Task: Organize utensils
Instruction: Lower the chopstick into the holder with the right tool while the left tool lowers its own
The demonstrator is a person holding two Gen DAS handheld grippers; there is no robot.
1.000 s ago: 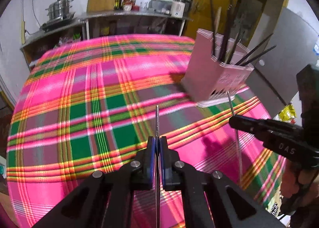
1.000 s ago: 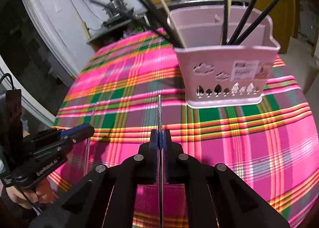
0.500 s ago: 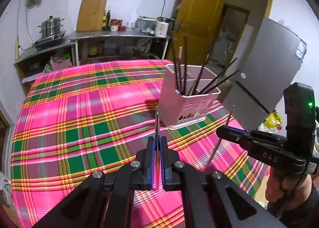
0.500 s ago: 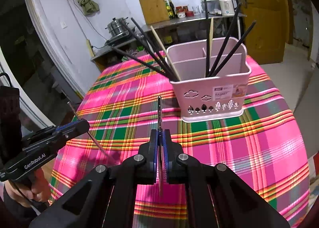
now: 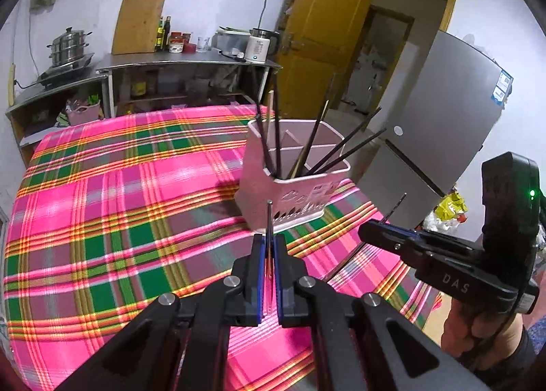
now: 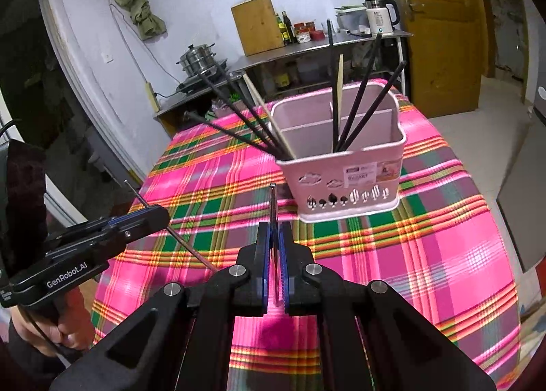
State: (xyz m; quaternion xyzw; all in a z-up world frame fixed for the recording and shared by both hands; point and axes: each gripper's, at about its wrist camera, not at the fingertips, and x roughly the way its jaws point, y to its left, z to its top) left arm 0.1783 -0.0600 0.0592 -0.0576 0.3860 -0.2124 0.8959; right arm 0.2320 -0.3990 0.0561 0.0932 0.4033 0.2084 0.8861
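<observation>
Both pairs of jaws are clenched, each on one thin chopstick. My left gripper [image 5: 268, 256] pinches a slim metal chopstick [image 5: 269, 220] that points up and away; my right gripper [image 6: 274, 244] grips its twin, a second slim metal chopstick [image 6: 272, 201], the same way. I judge this the carrying step — both sticks are lifted clear of the pink-and-green plaid tablecloth [image 6: 443, 254] and not yet stowed. The pale pink plastic utensil caddy [image 6: 341, 176] stands on the far side of the cloth, ahead of both grippers, with dark chopsticks [image 6: 361, 107] and a pale wooden one fanned out of its compartments. Next I'd need to tip each stick down over an open compartment, clear of those leaning sticks — then let go.
</observation>
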